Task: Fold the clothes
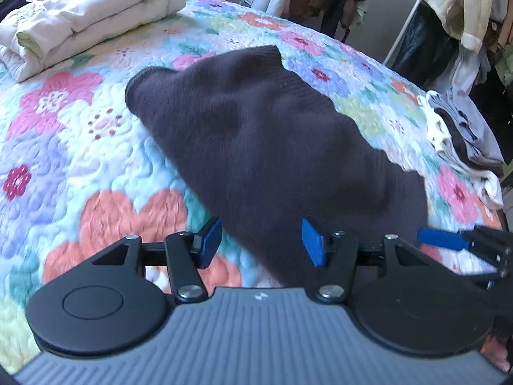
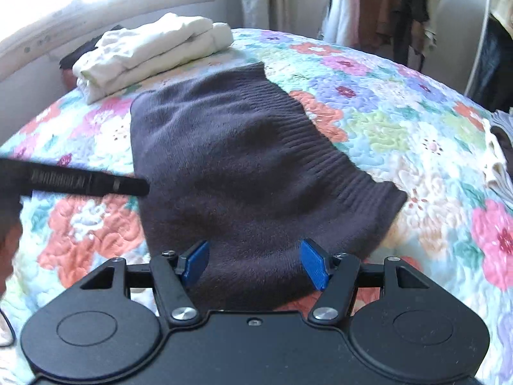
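The dark sweater (image 2: 243, 173) is lying flat on the flowery bed (image 2: 400, 118), just ahead of both claws, its long side running away from them. The left claw (image 1: 261, 240) and right claw (image 2: 255, 264) are both standing open, gripping nothing. I am counting one sweater, one white folded pile (image 1: 93, 12) and one messy heap (image 1: 461, 141).

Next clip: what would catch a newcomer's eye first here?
The dark knit garment lying folded in the middle of the bright floral quilt, right ahead of both open grippers, left gripper and right gripper. Behind it, near the quilt's far left edge, sits a stack of folded cream clothes.
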